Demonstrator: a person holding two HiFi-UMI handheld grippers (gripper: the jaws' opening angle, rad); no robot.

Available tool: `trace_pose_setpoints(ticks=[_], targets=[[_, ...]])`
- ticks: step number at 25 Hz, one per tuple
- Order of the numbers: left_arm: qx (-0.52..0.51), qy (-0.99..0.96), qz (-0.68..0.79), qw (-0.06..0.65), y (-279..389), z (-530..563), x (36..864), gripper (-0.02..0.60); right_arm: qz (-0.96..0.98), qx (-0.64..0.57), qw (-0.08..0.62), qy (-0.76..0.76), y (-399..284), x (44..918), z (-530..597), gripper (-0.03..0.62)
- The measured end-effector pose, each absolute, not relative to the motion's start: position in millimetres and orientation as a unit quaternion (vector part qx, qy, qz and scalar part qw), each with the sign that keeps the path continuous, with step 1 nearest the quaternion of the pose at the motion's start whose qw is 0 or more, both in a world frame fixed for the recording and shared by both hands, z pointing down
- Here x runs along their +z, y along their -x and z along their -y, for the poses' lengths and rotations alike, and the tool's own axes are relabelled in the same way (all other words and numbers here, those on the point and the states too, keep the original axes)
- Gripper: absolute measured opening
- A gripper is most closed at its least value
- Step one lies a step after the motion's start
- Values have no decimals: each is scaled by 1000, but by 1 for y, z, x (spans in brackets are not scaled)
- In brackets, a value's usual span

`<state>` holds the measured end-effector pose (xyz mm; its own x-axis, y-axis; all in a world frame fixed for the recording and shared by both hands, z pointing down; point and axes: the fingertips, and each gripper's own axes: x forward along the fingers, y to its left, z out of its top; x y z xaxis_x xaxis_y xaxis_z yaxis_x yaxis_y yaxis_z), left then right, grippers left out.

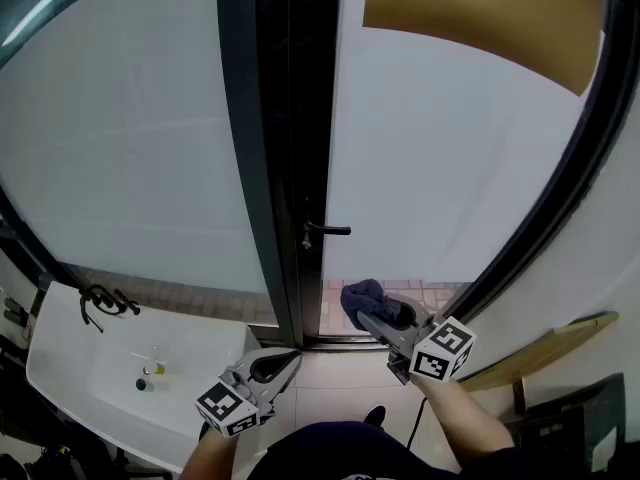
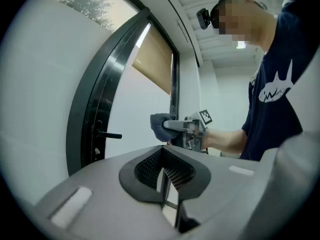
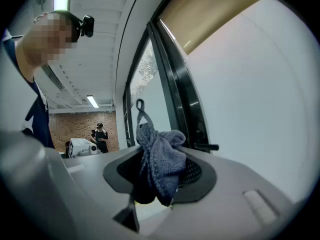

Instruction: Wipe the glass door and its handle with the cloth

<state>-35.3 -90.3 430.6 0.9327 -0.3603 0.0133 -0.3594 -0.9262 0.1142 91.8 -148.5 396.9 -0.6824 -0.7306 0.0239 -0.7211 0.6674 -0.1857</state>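
A frosted glass door (image 1: 450, 158) in a black frame (image 1: 300, 148) fills the head view, its black lever handle (image 1: 330, 231) at mid-height. My right gripper (image 1: 365, 318) is shut on a bunched blue-grey cloth (image 1: 362, 296), held low, below the handle and just short of the glass. In the right gripper view the cloth (image 3: 159, 161) sticks up from the jaws with the handle (image 3: 206, 146) beyond it. My left gripper (image 1: 285, 360) hangs lower left, shut and empty; in its own view the pads (image 2: 165, 176) meet, and the cloth (image 2: 161, 126) and handle (image 2: 109, 135) show ahead.
A white sink counter (image 1: 70, 368) with a black tap (image 1: 100, 301) stands at the lower left. A wooden board (image 1: 545, 353) leans at the lower right. A second frosted pane (image 1: 120, 138) lies left of the frame. A person (image 3: 100, 136) stands far back in the room.
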Motion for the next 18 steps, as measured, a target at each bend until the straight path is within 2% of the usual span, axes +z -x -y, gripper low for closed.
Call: trace_pose_setpoints(ticks=[6, 8, 13, 18], targets=[[8, -975, 205, 80, 39, 101, 443, 0, -905, -5, -13, 426, -92, 362, 236, 153], [12, -976, 203, 78, 39, 99, 446, 119, -899, 25, -33, 436, -90, 349, 269, 153], [19, -972, 219, 83, 44, 100, 455, 160, -892, 74, -100, 435, -72, 343, 334, 153], [15, -967, 238, 88, 51, 103, 456, 169, -854, 193, -214, 433, -46, 351, 371, 152]])
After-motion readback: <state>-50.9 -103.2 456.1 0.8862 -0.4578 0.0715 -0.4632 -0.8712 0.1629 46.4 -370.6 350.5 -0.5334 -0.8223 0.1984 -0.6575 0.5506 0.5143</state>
